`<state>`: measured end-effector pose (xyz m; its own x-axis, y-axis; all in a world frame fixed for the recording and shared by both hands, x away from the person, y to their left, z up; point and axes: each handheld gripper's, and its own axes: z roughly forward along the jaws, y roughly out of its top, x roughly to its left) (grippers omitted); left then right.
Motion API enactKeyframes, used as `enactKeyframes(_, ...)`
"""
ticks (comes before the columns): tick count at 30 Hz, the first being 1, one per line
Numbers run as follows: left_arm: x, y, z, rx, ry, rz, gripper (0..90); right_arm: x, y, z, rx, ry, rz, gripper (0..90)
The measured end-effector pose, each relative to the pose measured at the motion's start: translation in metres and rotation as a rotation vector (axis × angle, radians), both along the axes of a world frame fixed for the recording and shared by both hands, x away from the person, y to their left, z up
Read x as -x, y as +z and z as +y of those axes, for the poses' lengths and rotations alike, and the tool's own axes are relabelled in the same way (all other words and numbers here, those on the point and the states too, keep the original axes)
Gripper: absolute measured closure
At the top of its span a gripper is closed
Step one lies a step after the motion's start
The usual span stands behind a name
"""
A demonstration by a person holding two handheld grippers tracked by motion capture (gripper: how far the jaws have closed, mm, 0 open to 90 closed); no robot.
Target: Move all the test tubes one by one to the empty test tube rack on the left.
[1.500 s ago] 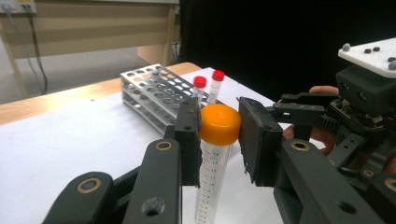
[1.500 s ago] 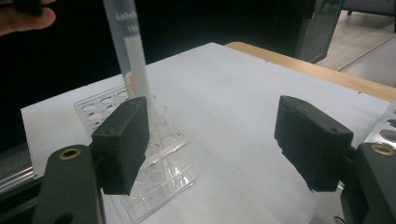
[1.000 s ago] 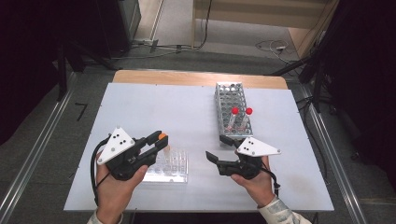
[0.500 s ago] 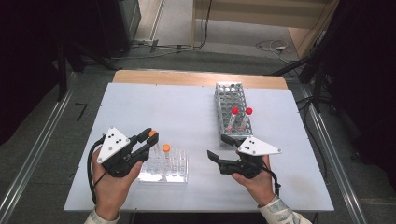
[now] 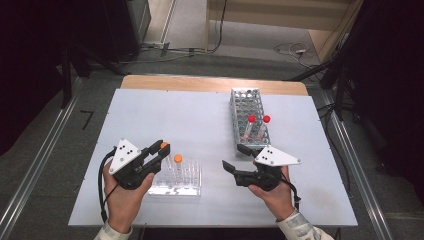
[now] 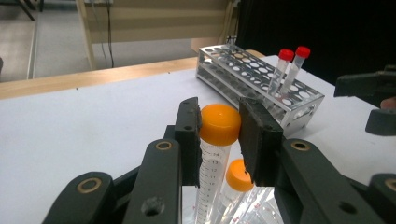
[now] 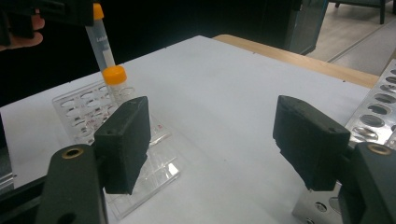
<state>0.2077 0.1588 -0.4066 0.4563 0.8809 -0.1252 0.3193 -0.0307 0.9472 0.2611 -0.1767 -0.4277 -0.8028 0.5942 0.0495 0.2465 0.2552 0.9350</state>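
My left gripper (image 5: 156,151) is shut on the orange cap of a clear graduated tube (image 6: 219,123), held upright over the clear plastic rack (image 5: 189,186). A second orange-capped tube (image 5: 178,159) stands in that rack, just beyond the held one. In the right gripper view the held tube (image 7: 100,42) hangs from the left gripper (image 7: 56,11), its lower end hidden behind the standing tube (image 7: 114,74). My right gripper (image 5: 235,156) stands open with nothing between its pads (image 7: 123,140), right of the clear rack (image 7: 79,109).
A metal tube rack (image 5: 246,102) lies at the back right with two red-capped tubes (image 5: 251,120) (image 5: 266,120) at its near end. It sits just right of my right gripper (image 7: 378,107). The white table top (image 5: 170,115) ends at a wooden far edge.
My left gripper has sunk and shifted a little left with the orange-capped tube, uncovering the second tube in the clear rack. The right gripper has kept still.
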Motion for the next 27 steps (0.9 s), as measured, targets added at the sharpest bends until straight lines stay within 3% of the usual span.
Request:
enactKeyframes(9,-0.001,-0.016,-0.004,-0.017,-0.008,0.048,69.7,0.000,-0.002,0.001,0.007,0.002,0.004,26.0)
enactKeyframes(17,0.000,-0.015,-0.004,0.000,0.000,0.038,58.2,-0.001,-0.003,0.000,0.011,-0.012,0.003,26.1)
enactKeyframes(22,-0.001,-0.013,-0.001,0.040,0.013,0.035,44.2,-0.006,-0.002,-0.006,0.001,-0.073,-0.003,26.8)
enactKeyframes(27,-0.002,-0.012,0.000,0.052,0.023,0.031,34.6,-0.018,-0.003,-0.012,0.016,-0.184,-0.005,26.9)
